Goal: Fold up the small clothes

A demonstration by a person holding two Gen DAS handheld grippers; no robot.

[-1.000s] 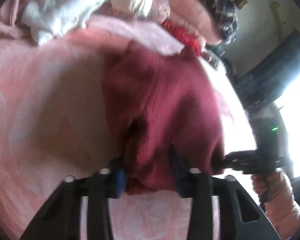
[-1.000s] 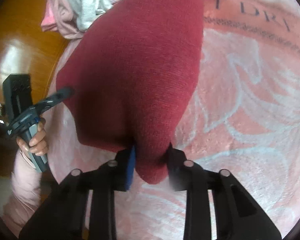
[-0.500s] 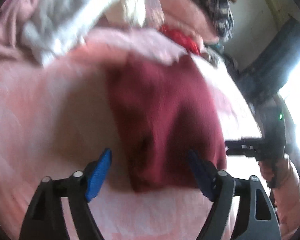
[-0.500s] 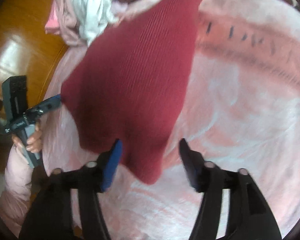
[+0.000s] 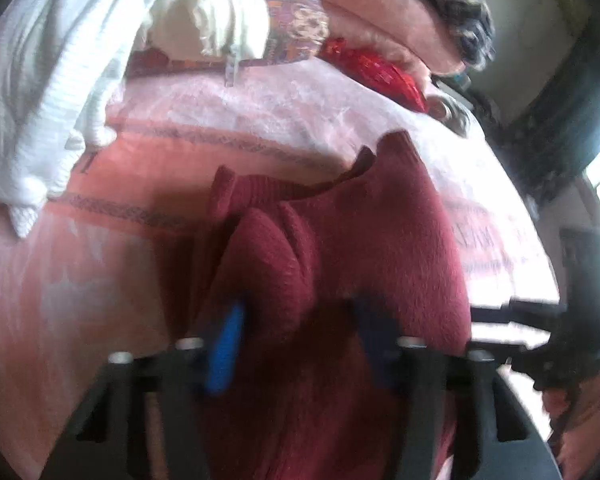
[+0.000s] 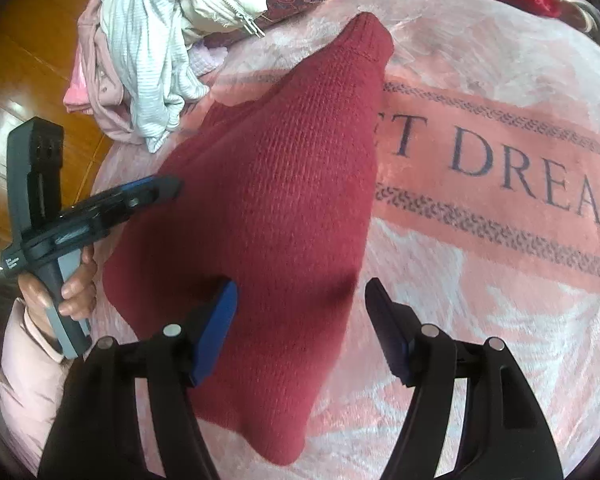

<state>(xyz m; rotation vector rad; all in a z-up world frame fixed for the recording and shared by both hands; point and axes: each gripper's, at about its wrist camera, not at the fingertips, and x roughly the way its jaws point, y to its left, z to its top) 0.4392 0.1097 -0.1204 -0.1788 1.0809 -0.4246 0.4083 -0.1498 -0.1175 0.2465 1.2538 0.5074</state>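
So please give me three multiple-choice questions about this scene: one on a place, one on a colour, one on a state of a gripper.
1. Where does the white ribbed garment lie?
A. On the pile at the far edge of the blanket
B. Under the sweater
C. In the right gripper

2. What colour is the knit sweater?
A. Grey
B. Dark red
C. Blue

3. How is the right gripper?
A. Shut on the sweater
B. Open above the sweater
C. Out of view

Answers: 1 A, it is heaped with other clothes beyond the sweater; 2 B, the knit is maroon in both views; 3 B, its fingers stand apart over the cloth.
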